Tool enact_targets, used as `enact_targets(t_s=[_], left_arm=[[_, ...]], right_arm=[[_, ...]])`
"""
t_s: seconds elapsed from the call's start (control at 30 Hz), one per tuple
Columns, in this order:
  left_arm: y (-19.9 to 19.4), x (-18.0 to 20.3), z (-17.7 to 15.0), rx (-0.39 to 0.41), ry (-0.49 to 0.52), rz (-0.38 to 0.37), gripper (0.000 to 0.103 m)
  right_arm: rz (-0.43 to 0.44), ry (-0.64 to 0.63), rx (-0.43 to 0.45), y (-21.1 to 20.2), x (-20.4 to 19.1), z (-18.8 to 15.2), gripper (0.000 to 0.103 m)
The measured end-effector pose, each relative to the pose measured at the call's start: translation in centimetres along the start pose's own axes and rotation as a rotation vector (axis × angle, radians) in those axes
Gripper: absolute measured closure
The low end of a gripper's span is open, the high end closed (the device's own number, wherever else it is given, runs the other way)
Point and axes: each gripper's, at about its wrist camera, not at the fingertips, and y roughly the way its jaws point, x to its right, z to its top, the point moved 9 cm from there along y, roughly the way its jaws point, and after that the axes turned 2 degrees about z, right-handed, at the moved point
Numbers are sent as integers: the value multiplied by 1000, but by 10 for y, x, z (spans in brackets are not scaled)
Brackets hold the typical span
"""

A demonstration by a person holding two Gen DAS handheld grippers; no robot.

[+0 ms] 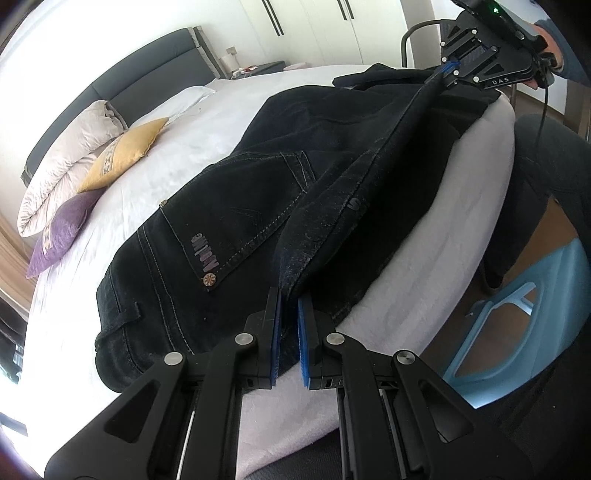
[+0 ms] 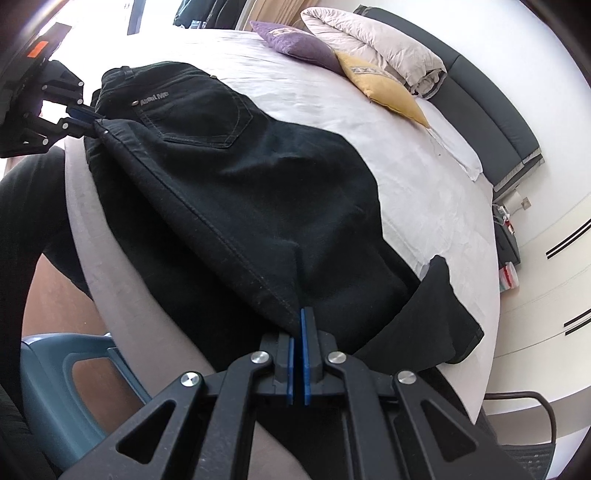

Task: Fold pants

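Note:
Dark denim pants [image 1: 258,206] lie along the near side of a white bed [image 1: 192,155], back pocket up. My left gripper [image 1: 290,306] is shut on the waist end of the near edge. My right gripper [image 2: 298,325] is shut on the same seam edge down the leg of the pants [image 2: 236,177]. The edge is lifted and stretched taut between both grippers. The right gripper shows in the left wrist view [image 1: 448,72], the left gripper in the right wrist view [image 2: 86,118]. The leg ends [image 2: 439,314] lie bunched on the bed.
Purple [image 1: 62,232] and yellow [image 1: 125,155] cushions and a rolled duvet [image 1: 70,155] sit at the headboard. A light blue plastic stool [image 1: 517,325] stands by the bed. A chair [image 2: 524,413] is at the foot. Wardrobe doors [image 1: 332,22] line the wall.

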Motion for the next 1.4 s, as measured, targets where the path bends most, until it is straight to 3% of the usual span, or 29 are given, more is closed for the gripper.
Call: enact_targets(t_s=[0.37, 0.63, 0.73, 0.8, 0.83, 0.87, 0.9, 0.93, 1.07, 1.17, 1.3, 1.4], left_arm=[[12, 0, -5, -7, -11, -30, 96], [18, -16, -11, -23, -6, -41, 87], [5, -17, -2, -37, 1, -65, 86], [-11, -25, 15, 2, -37, -97, 85], [-16, -28, 23, 20, -51, -95, 84], [-19, -38, 36, 52, -82, -85, 76], [-18, -46, 45, 69, -107, -71, 59], [-16, -52, 52, 76, -122, -51, 51], [22, -74, 73, 44, -145, 20, 47], [52, -84, 75, -16, -145, 47, 47], [84, -98, 66, -75, -211, 57, 47], [95, -103, 61, -81, -257, 46, 47]], right_arm=[[17, 49, -14, 12, 1, -7, 99], [22, 48, -44, 37, -13, -15, 97], [24, 70, -33, 36, -14, -17, 91], [43, 98, -33, 34, -14, -20, 79], [68, 122, -29, 30, -14, -21, 67], [98, 145, -21, 25, -14, -22, 55], [125, 172, -13, 19, -13, -22, 52], [146, 197, -1, 13, -10, -22, 50], [145, 333, 35, -3, 39, -16, 47], [87, 501, 37, -1, 116, -5, 45], [26, 591, -12, 29, 185, 18, 44], [23, 625, -84, 66, 206, 30, 44]])
